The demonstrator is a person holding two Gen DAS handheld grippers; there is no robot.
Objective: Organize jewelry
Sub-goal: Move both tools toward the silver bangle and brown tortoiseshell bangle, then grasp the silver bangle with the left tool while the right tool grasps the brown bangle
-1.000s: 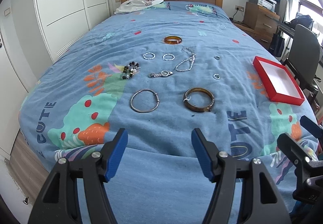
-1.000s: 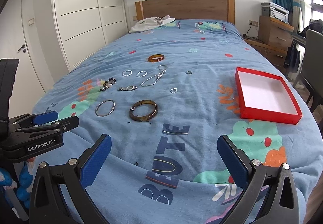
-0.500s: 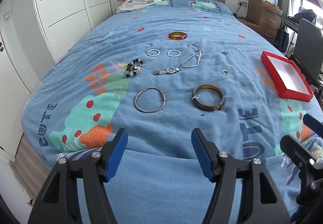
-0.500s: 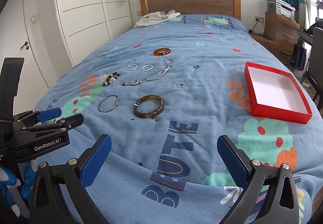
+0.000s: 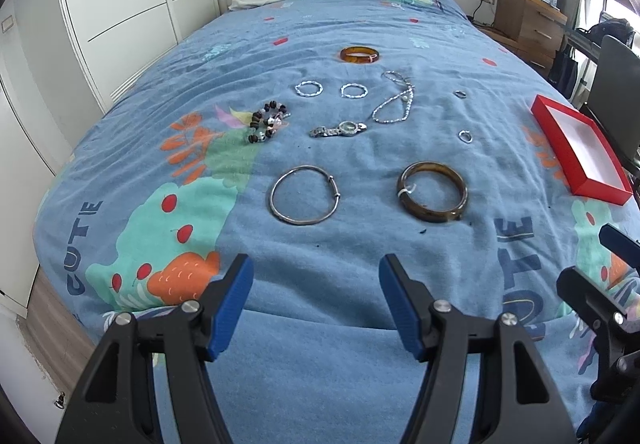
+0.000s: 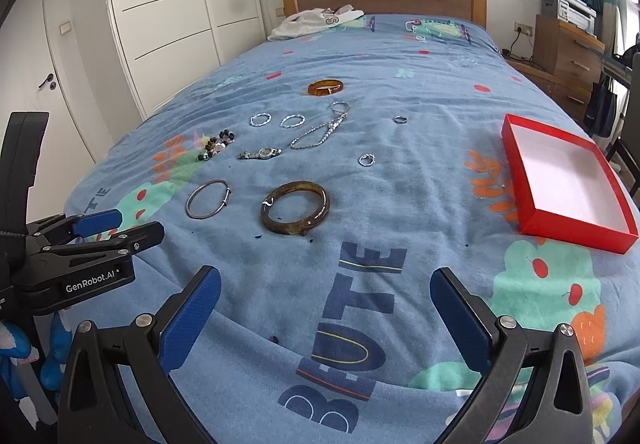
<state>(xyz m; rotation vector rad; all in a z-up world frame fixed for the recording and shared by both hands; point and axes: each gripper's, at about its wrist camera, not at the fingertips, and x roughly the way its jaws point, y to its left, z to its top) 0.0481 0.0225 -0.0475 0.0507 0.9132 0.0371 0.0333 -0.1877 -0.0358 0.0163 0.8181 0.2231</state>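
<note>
**Jewelry spread on the bed, nothing picked up yet**

Both tools empty: left gripper (image 5: 316, 298) spread moderately wide, right gripper (image 6: 326, 310) wider, both low over the near edge of the blanket (image 6: 400, 203). Nearest pieces: silver bangle (image 5: 305, 194) and brown bangle (image 5: 433, 191), side by side, apart; watch (image 5: 339, 130), bead bracelet (image 5: 267, 122), chain (image 5: 394, 103) and small rings beyond. Red box (image 6: 568, 179) empty, off to the right. Bangles likely stiff, light, smooth and slippery: best pinched across the band on one side. Chain limp, rings tiny, harder to nip off soft fabric
</note>
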